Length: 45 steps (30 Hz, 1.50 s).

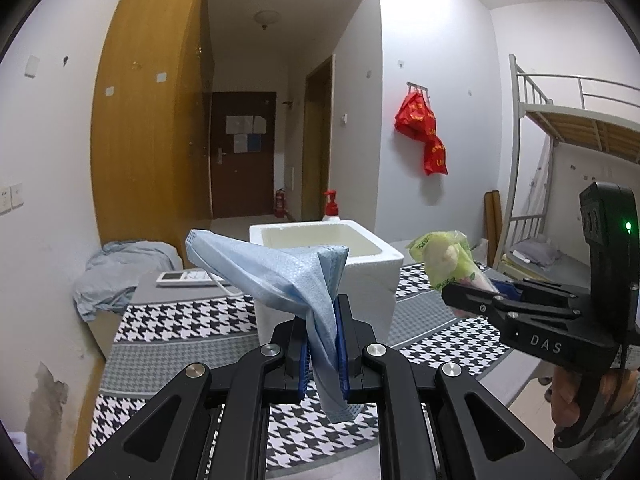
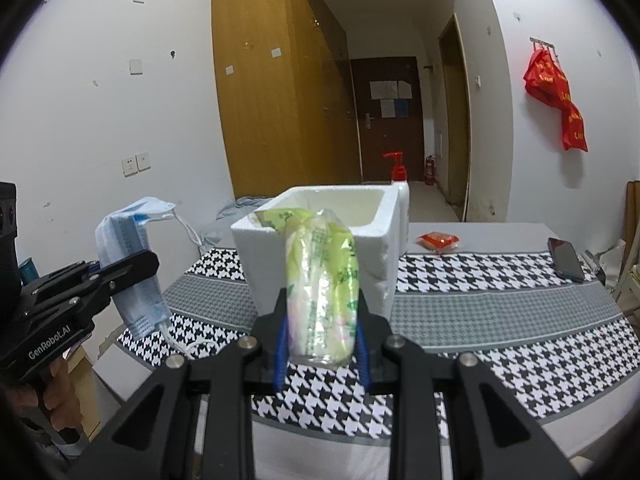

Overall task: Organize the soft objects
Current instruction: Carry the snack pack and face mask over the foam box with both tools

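**Both grippers loaded, held above the table in front of the foam box**

Left gripper (image 1: pixel 322 344): jaws clamped on a blue face mask (image 1: pixel 280 276). The blue pads pinch the mask near its lower end; the rest of the fabric fans upward and to the left, and a short tail hangs below the pads. In the right wrist view the same mask (image 2: pixel 128 264) hangs off the table's left edge, its white ear loops trailing down.

Right gripper (image 2: pixel 322 344): jaws clamped on a green-and-clear plastic packet (image 2: pixel 324 284). The packet stands roughly upright between the pads, its top leaning slightly left. In the left wrist view the packet (image 1: pixel 448 258) sticks up out of the right gripper (image 1: pixel 472 292).

White foam box (image 2: pixel 320 240): open-topped, upright on the houndstooth-patterned tablecloth (image 2: pixel 500 352), directly beyond both held items. Its interior, as far as visible, shows only bare wall.

Other items on the table: a red-capped pump bottle (image 2: pixel 400 196) touching or just behind the box's far right corner; a small red packet (image 2: pixel 438 241) near the far edge; a dark phone (image 2: pixel 566 260) near the right edge; a white remote control (image 1: pixel 186 277) near the far left corner.
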Tool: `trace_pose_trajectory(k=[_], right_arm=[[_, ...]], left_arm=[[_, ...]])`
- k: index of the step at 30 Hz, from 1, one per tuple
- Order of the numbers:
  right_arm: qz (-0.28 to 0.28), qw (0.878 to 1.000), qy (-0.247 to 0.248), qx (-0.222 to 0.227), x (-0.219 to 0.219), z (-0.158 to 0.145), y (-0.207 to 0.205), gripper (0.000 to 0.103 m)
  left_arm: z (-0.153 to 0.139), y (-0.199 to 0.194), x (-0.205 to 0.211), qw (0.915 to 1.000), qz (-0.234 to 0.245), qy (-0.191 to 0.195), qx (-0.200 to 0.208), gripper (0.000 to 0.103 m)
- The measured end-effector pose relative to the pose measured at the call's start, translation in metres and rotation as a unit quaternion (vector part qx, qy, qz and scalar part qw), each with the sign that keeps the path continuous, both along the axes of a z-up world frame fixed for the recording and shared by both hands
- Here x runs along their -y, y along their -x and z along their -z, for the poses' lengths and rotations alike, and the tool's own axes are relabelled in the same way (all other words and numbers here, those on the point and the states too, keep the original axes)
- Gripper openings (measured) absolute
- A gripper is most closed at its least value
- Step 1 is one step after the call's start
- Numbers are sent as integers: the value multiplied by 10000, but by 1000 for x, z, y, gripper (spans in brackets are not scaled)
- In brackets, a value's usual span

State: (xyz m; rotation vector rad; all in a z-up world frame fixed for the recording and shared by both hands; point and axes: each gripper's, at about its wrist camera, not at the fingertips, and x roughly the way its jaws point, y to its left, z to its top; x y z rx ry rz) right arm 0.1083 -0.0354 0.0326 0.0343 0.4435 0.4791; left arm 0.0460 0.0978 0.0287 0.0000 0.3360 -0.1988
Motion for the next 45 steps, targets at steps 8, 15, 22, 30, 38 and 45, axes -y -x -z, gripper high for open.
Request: trace_pose_trajectory(k=[8,15,22,30,38,45], right_arm=[[4,10000,-54,56,2,-12,-16,32],[-103,9998,67,169,-5,-23,-31,32],[-144,9996,153,187,-11,-33,-50,32],[-175,9992,276,224,-19,-39,-65,32],[-211,9989,336,235,-23,-43,-81,32],[-380,9983,364,244,-34,-44,-94,32]], left_arm=[[-12,-12,-2,9999,-80,75,35,12],[-25,-26,-4,9997,-186,46,128,12],[-33,-42,-6,9990,-367,22,235,12],[-32,-58,-9,9987,-480,103,135,12],[-33,-61,-11,9981,-585,5,176,12],[-34,-57,-19,9963,-835,-53,200,12]])
